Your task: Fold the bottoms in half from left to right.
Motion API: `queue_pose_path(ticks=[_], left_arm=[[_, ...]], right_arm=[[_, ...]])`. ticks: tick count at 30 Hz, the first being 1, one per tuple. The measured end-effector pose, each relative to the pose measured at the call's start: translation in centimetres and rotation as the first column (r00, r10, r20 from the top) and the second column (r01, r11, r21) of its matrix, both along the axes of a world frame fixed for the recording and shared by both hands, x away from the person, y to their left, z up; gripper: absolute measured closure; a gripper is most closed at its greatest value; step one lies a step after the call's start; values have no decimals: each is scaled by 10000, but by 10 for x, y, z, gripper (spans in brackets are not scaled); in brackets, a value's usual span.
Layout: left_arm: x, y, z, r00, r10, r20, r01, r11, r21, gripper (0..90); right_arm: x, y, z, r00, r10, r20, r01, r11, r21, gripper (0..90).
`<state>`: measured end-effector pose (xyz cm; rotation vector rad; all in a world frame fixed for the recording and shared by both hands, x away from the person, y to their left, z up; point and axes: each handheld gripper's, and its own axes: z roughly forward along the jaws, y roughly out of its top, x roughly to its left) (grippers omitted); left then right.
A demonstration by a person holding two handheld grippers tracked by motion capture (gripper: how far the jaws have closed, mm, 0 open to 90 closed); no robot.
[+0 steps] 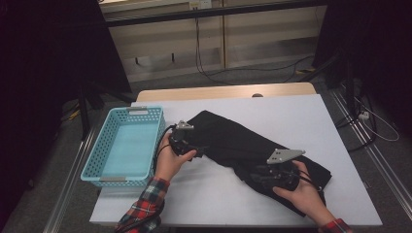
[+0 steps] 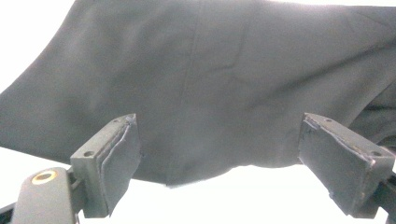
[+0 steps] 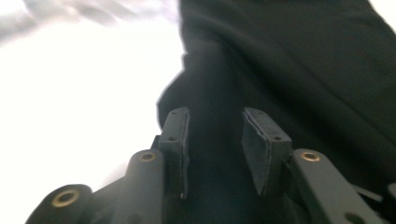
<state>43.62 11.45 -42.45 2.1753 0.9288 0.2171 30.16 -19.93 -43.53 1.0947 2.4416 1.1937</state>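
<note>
Garment and grippers, high view: I see a black garment point(image 1: 243, 141) spread aslant over the white table point(image 1: 301, 121), running from near the blue basket point(image 1: 104, 145) at the left toward the near right edge. My left gripper point(image 1: 187, 141) rests at the garment's left border, just beside the basket's right wall, with the left hand point(image 1: 171, 160) behind it on bare table. My right gripper point(image 1: 265, 175) lies over the garment's near right portion, its grey three-cornered plate uppermost, the right hand point(image 1: 301, 194) wrapped around its rear. From this height I cannot tell how either pair of jaws stands.

Left gripper view: my left gripper point(image 2: 219, 161) has its jaws spread wide. The black garment point(image 2: 224, 79) fills the field ahead, and its lower hem dips between the two pads point(image 2: 119, 163) without either pad pressing on it; white table shows beneath the hem.

Right gripper view: my right gripper point(image 3: 215, 149) has its jaws partly drawn in, a moderate gap remaining. A raised fold of the black garment point(image 3: 289, 70) runs between the pads point(image 3: 259, 149), but the picture is blurred and I see no pad pinching the cloth. White table point(image 3: 79, 107) lies to the left of the fold.
</note>
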Motion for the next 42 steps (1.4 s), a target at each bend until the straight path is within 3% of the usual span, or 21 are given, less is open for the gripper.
queue_pose_path(ticks=[3,6,10,14,20,23,25,28,30,33,35,37,42], left_arm=[[-2,2,0,10000,-21,1,21,10000,55,137],[-3,3,0,10000,-19,50,18,10000,93,137],[-3,4,1,10000,-39,-8,39,10000,63,137],[-3,4,0,10000,47,29,-48,10000,62,137],[-3,3,-1,10000,43,-22,-43,10000,8,137],[-3,3,0,9999,88,71,-88,10000,39,138],[-3,3,0,9999,147,19,-147,9999,-39,138],[-2,3,-1,9999,165,17,-165,9999,-12,138],[-2,2,-1,9999,140,28,-140,9999,-15,139],[-2,2,0,10000,87,-1,-87,10000,-36,140],[-2,2,0,9999,128,61,-127,9999,-49,140],[-2,3,1,9998,180,58,-179,9998,-121,140],[1,5,-1,9997,253,23,-253,9997,-70,140]], right_arm=[[1,10,0,9992,386,-66,-384,9989,265,739],[1,20,1,9978,665,-36,-662,9962,564,758],[1,32,-5,9940,1082,-145,-1080,9940,156,775],[3,36,-14,9954,952,97,-942,9928,-733,718],[6,31,-20,9950,951,293,-930,9936,-643,700],[4,35,-20,9908,1306,358,-1275,9889,-766,586],[1,39,-20,9893,1338,581,-1264,9852,-1156,639],[3,38,-20,9906,1209,633,-1131,9869,-1148,723],[3,36,-20,9902,1186,736,-1086,9859,-1270,832],[3,34,-19,9910,1120,735,-1019,9863,-1294,873],[2,31,-16,9926,1071,569,-1006,9891,-1075,876],[-1,25,-8,9925,1134,466,-1112,9926,-488,877],[-14,18,-2,9902,1380,206,-1382,9903,110,876]])
